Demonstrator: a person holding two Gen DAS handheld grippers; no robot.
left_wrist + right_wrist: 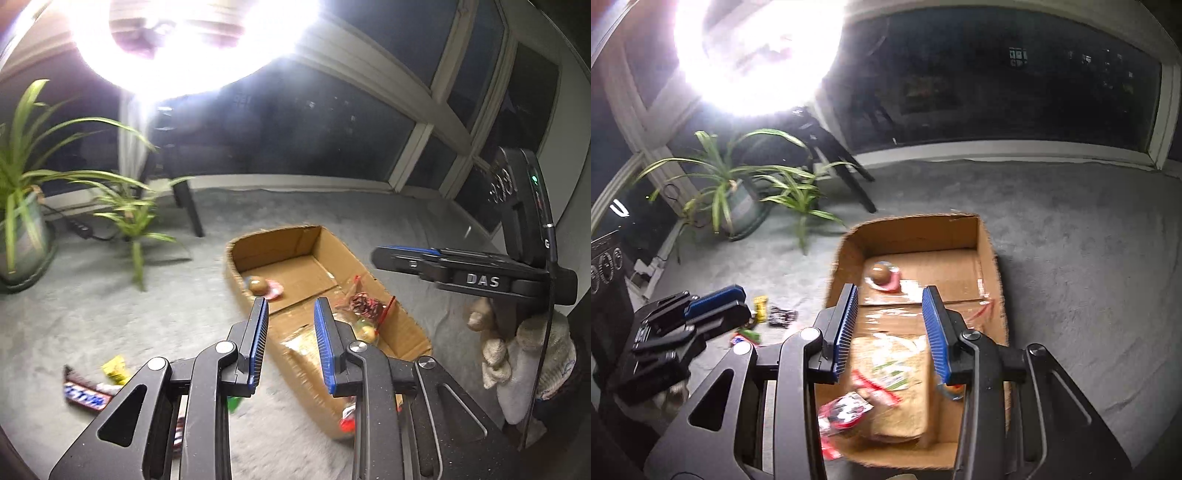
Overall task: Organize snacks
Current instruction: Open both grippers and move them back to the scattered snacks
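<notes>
The cardboard box [916,236] sits open on the grey carpet [1089,266], holding a brown round snack [881,274] at its far end and a red-and-black packet [846,410] nearer. Only the left wrist view shows the Snickers bar [86,395] lying outside on the carpet. Left claw [291,345] and right claw [892,332] both gape, gripping nothing. A potted plant [738,192] stands well apart.

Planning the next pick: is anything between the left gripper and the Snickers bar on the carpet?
Nothing visible. The Snickers bar lies in the open on the carpet, lower left of the open, empty left gripper.
</notes>
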